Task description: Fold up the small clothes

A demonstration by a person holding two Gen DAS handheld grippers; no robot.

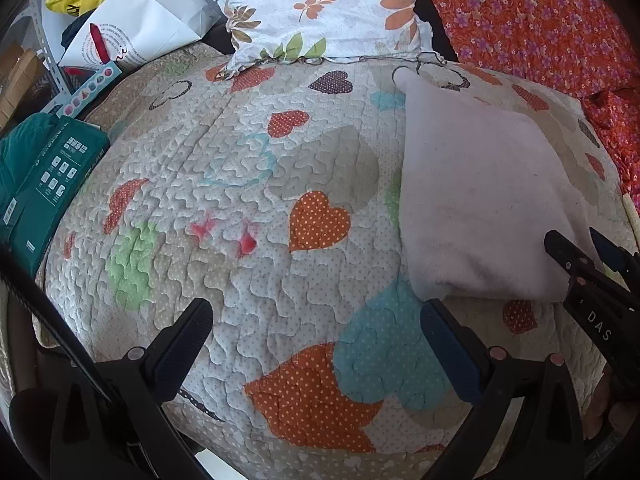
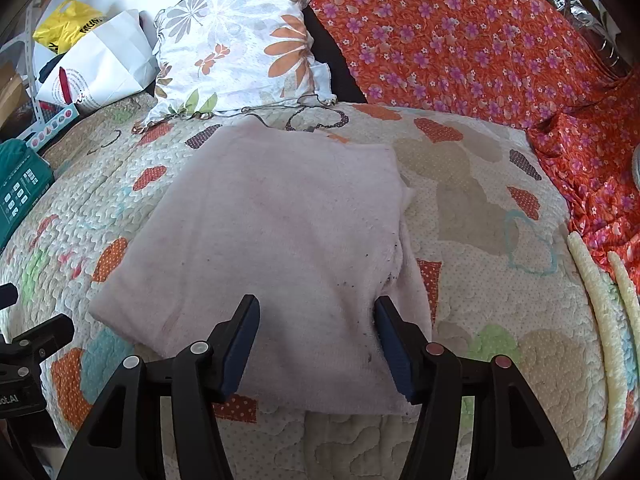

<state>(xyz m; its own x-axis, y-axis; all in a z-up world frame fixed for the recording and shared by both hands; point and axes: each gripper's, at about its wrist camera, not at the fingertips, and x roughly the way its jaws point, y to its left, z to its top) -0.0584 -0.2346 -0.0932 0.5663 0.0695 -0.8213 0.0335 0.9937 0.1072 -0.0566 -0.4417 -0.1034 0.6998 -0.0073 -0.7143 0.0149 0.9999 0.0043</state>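
A pale pink folded cloth (image 2: 276, 232) lies flat on the heart-patterned quilt (image 2: 480, 216). It also shows at the right of the left wrist view (image 1: 472, 200). My right gripper (image 2: 316, 320) is open, its two fingers hovering over the cloth's near edge, holding nothing. My left gripper (image 1: 316, 324) is open and empty over bare quilt (image 1: 240, 184), to the left of the cloth. The right gripper's fingers (image 1: 568, 252) show at the right edge of the left wrist view, at the cloth's near corner.
A floral white pillow (image 2: 240, 52) and an orange flowered fabric (image 2: 460, 40) lie at the back. A white paper bag (image 2: 100, 64), a yellow bag (image 2: 64, 24) and a teal pack (image 1: 44, 172) sit at the left. Two cream tubes (image 2: 596, 292) lie at the right.
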